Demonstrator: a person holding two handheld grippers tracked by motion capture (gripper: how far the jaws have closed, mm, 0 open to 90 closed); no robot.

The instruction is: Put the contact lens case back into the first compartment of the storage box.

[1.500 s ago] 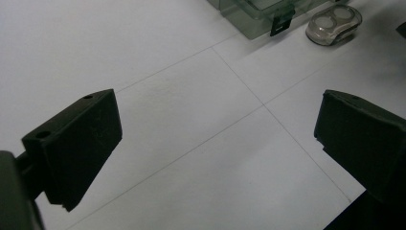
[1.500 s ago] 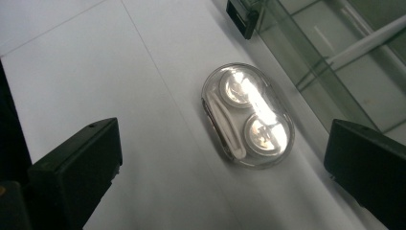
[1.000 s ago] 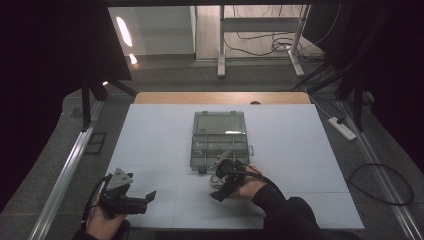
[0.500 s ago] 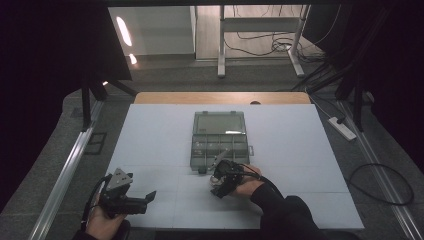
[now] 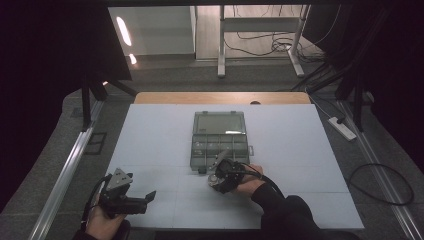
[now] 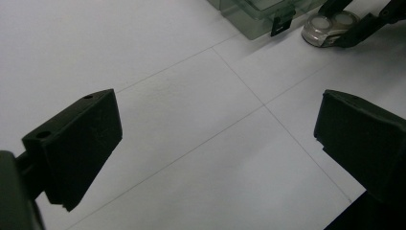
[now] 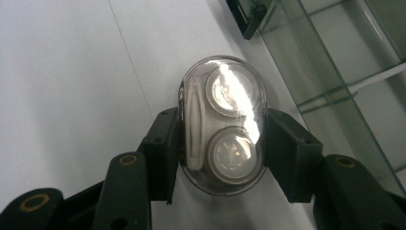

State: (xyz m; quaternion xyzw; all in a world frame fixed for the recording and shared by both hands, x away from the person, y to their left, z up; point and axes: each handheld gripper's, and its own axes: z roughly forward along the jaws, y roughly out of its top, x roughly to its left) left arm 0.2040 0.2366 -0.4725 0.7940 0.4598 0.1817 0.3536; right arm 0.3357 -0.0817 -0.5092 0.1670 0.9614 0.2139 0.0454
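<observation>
A small clear oval case (image 7: 222, 124) with two round discs and a white strip inside lies on the white table. My right gripper (image 7: 222, 143) is shut on it, one jaw on each long side. In the high view the right gripper (image 5: 220, 176) holds the oval case (image 5: 213, 179) just in front of the compartment box (image 5: 220, 138). My left gripper (image 5: 142, 199) hangs open over the table's near left, its jaws (image 6: 220, 139) wide apart with nothing between them. The oval case (image 6: 329, 28) shows at the top right of the left gripper view.
The clear plastic compartment box (image 7: 344, 62) with a black latch (image 7: 246, 17) lies at the table's middle. A wooden strip (image 5: 220, 97) runs along the far edge. A power strip (image 5: 342, 127) and cables lie on the floor to the right.
The right gripper has shifted a little towards the box's front edge and settled on the oval case. The left gripper has stayed put.
</observation>
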